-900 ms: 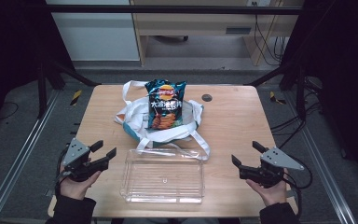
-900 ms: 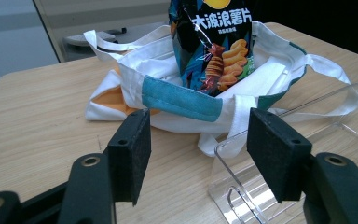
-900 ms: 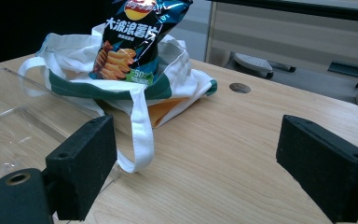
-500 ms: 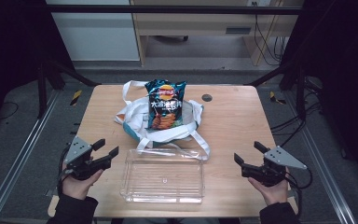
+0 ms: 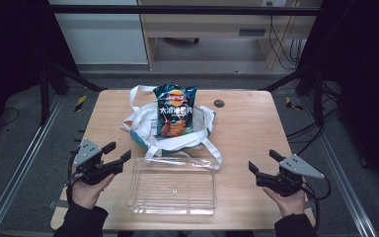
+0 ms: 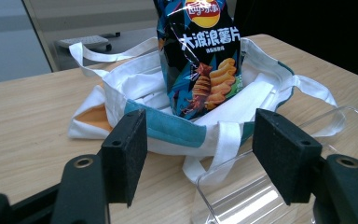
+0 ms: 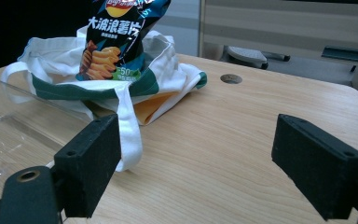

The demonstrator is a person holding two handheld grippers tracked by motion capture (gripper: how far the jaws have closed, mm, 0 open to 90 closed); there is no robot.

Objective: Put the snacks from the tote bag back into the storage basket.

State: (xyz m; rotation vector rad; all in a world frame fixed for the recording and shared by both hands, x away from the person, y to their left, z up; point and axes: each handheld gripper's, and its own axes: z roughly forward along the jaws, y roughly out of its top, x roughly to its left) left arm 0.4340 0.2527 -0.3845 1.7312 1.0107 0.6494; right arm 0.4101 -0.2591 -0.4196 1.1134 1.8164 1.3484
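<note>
- The left gripper [image 5: 120, 151], a black two-jaw tool with a grey three-cornered plate on top, is held in the person's left hand [image 5: 88, 186] at the near left corner of the light wooden table [image 5: 246, 123]. Its jaws stand wide apart with nothing between them, aimed toward the table's middle.
- The right gripper [image 5: 262, 162], of the same black make with its own grey plate, sits in the person's right hand [image 5: 290, 200] near the table's near right corner. Its jaws also gape wide and are empty, over bare wood.
- Between the two grippers, close to the near edge, lies a clear, rectangular plastic tray [image 5: 172, 186], shallow and with nothing in it. Neither gripper touches it; the left one is just beside its left rim.
- Just behind the tray lies a white cloth tote bag with a teal band [image 5: 143, 123], slumped flat on the table, with one white strap trailing down to the tray's far rim.
- A dark blue crisp packet with a yellow-and-red logo and pictured wavy crisps [image 5: 174, 109] stands upright in the mouth of the bag, at the table's middle, well apart from both grippers.
- Farther back and to the right, a small round dark hole [image 5: 219, 103] is set in the tabletop.
</note>
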